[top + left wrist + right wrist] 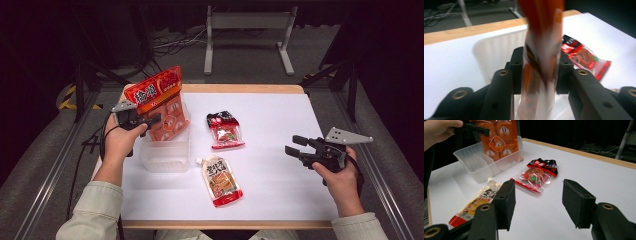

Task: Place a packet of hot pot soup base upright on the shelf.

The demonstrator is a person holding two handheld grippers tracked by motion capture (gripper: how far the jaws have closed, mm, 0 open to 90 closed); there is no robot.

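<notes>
A tall orange snack bag (160, 100) stands upright in a clear plastic bin (165, 157) at the left of the white table. My left gripper (150, 120) is shut on the bag's lower half. In the left gripper view the blurred bag (541, 50) fills the gap between the two pads. My right gripper (295, 145) hovers open and empty over the table's right side, pointing left. Its pads (505, 200) stand well apart in the right gripper view.
A red and black snack packet (226, 131) lies flat at the table's middle. A spouted pouch (221, 180) lies nearer the front edge. Both lie ahead of the right gripper, packet (537, 173) and pouch (477, 202). A metal stand (247, 30) sits on the floor behind the table.
</notes>
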